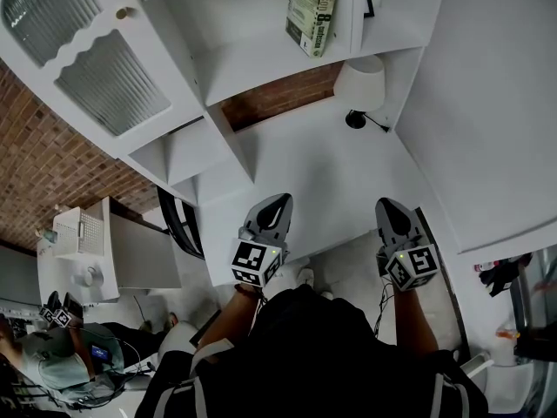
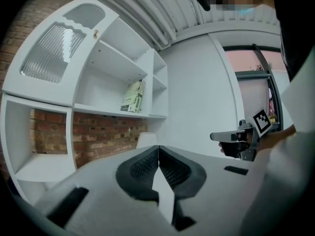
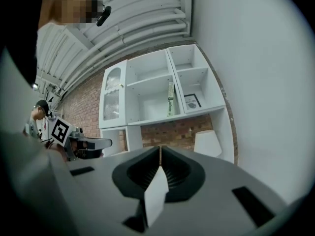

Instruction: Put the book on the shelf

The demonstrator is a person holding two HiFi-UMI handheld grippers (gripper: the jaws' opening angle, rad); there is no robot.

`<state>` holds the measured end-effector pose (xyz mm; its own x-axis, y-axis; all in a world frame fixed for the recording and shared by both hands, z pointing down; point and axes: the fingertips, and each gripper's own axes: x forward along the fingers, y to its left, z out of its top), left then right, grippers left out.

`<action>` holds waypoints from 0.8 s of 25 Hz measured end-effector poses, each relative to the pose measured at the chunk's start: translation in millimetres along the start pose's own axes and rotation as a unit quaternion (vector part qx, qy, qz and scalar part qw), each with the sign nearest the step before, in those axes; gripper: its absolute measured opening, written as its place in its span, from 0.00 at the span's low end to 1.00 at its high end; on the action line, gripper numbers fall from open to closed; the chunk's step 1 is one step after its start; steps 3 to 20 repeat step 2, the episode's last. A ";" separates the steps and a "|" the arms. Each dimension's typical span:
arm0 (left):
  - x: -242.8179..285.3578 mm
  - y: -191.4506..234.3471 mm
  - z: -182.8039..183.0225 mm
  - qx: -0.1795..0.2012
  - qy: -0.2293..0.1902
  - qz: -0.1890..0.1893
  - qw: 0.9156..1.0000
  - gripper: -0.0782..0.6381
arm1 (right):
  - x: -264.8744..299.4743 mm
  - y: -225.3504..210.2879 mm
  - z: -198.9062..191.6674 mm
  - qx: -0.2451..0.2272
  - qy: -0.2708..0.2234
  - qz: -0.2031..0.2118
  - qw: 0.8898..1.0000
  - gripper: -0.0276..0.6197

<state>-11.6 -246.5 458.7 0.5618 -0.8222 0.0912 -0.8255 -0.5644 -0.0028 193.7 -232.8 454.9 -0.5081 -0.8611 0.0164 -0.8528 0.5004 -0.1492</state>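
Left gripper (image 2: 158, 154) has its jaws pressed together on nothing, and the right gripper (image 3: 160, 154) is likewise closed and empty. The book (image 1: 315, 11) stands on end on the far shelf (image 1: 261, 72), near the divider at that compartment's right end. Below it, to the right, sits a white lamp (image 1: 361, 85). Both grippers are near the person's body, well apart from the unit. The placing looks done, so I judge the next move needs only to stay clear of the book.

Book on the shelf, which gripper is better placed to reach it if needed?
Left, slightly: the left gripper sits more nearly in line with the book than the right gripper. Both are shut and empty.
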 end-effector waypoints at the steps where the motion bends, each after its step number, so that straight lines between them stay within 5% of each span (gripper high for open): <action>1: -1.4 1.5 -0.2 -0.001 0.000 0.001 1.000 0.13 | -1.7 0.8 -0.9 0.003 0.000 -0.001 1.000 0.10; 20: -2.8 3.1 -0.4 -0.001 0.000 0.002 1.000 0.13 | -3.4 1.6 -1.7 0.007 0.000 -0.002 1.000 0.10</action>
